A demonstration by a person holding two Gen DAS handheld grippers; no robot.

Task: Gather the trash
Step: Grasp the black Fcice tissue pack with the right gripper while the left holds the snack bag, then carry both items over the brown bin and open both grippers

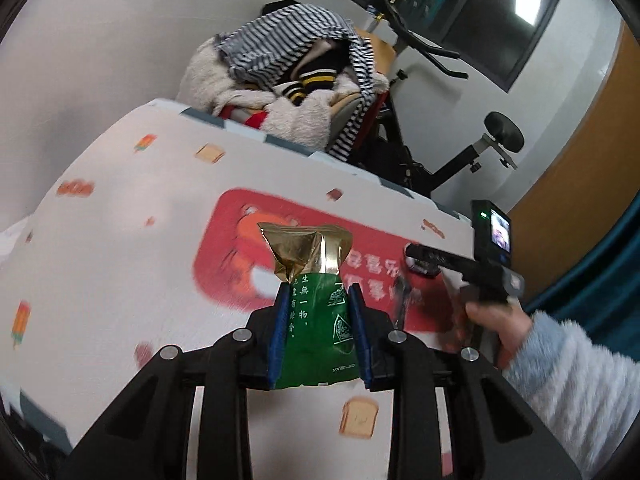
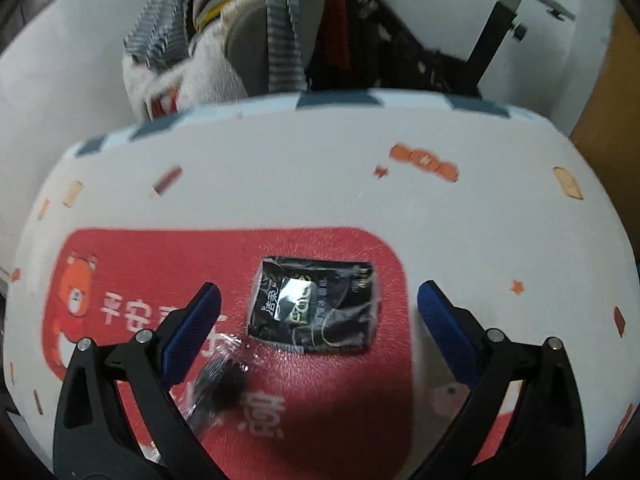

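Observation:
In the left wrist view my left gripper (image 1: pixel 318 300) is shut on a green and gold snack bag (image 1: pixel 316 316), held upright above the printed table mat (image 1: pixel 120 248). Its blue pads press both sides of the bag. To the right, a hand in a fuzzy pale sleeve holds the right gripper (image 1: pixel 460 268). In the right wrist view my right gripper (image 2: pixel 320 308) stands open over a black square packet (image 2: pixel 316 308) lying on the mat's red patch (image 2: pixel 340 392). A crumpled clear wrapper with a dark bit (image 2: pixel 224 384) lies by the left finger (image 2: pixel 192 332).
Behind the table stands a chair piled with striped and fleecy clothes (image 1: pixel 288 64). An exercise bike (image 1: pixel 460 160) stands to its right, by a wooden door (image 1: pixel 580 184). The mat's far edge (image 2: pixel 360 100) has grey and white blocks.

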